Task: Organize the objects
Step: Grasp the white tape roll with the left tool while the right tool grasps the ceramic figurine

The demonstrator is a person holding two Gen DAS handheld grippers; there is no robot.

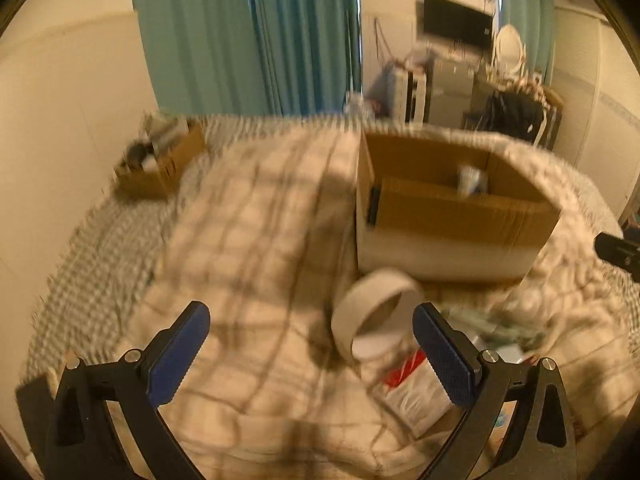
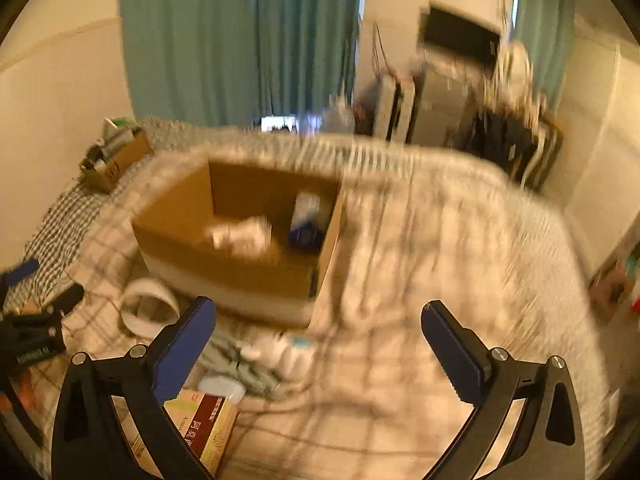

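On the checked blanket [image 1: 248, 216], we keep both grippers, left [image 1: 310, 336] and right [image 2: 318, 332], spread empty; tape roll [image 1: 376, 312] awaits beside the cardboard box [image 1: 452, 220].

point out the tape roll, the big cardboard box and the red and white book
tape roll [image 1: 362, 306]: left wrist view, on its white outer band
cardboard box [image 2: 224, 262]: right wrist view, on its near wall
book [image 2: 210, 424]: right wrist view, on its red cover
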